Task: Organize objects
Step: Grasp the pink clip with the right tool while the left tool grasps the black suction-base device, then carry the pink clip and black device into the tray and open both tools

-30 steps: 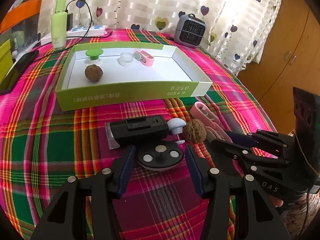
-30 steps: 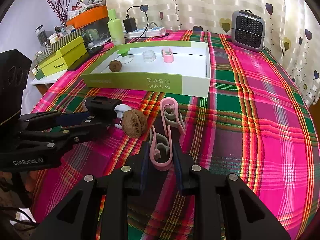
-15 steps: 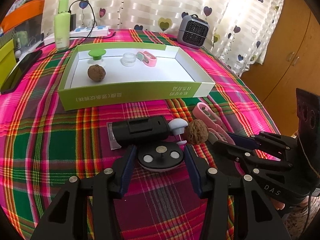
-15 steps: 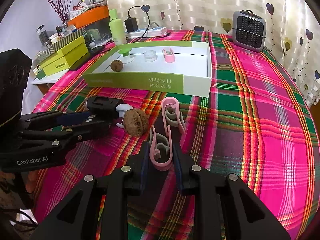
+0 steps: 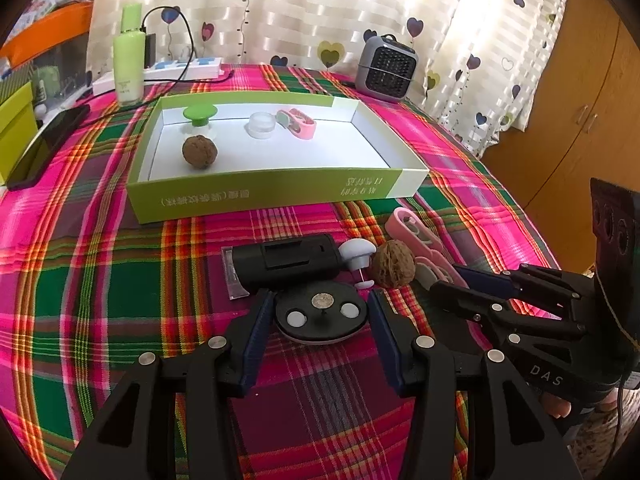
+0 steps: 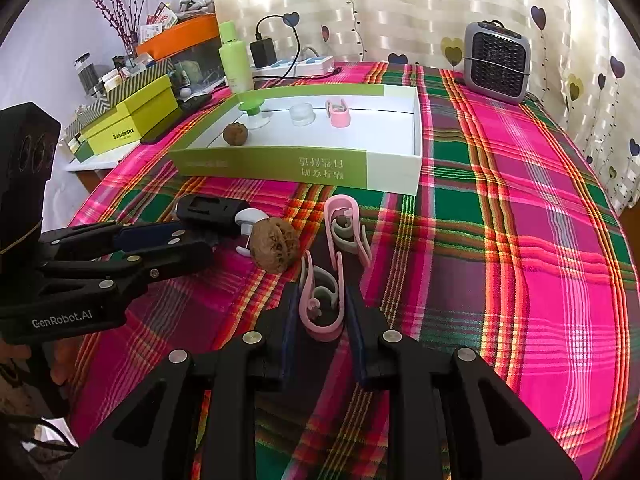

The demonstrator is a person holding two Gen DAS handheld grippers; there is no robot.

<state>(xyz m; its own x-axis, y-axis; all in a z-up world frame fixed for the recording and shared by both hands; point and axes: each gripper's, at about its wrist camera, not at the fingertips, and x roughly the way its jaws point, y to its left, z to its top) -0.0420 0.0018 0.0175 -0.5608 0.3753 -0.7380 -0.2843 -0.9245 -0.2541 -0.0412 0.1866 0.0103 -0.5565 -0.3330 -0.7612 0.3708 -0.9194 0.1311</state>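
Clamping the pink clip [image 6: 322, 304] at lower centre of the right wrist view, your right gripper [image 6: 322, 312] is clenched on it, a pad on each side of its rounded end, while a second pink clip [image 6: 344, 232] lies just above on the counter [image 6: 520, 240]. That clip looks light, springy plastic with smooth sides; it could twist or squirt out, so keep the pads flat across its broad flanks near the loop rather than on the thin tails. Your left gripper [image 5: 320, 316] sits at lower centre of its own view, half spread around the black disc [image 5: 320, 314]; the pads flank it closely, but I cannot tell whether they press it. The disc seems stiff and low, so take it by the rim. Just above it lie a black cylinder [image 5: 286, 264], a white knob [image 5: 357, 252] and a walnut [image 5: 393, 264], which is hard, round and apt to roll. The tray [image 5: 280, 196] at upper centre already holds another walnut [image 5: 199, 151].
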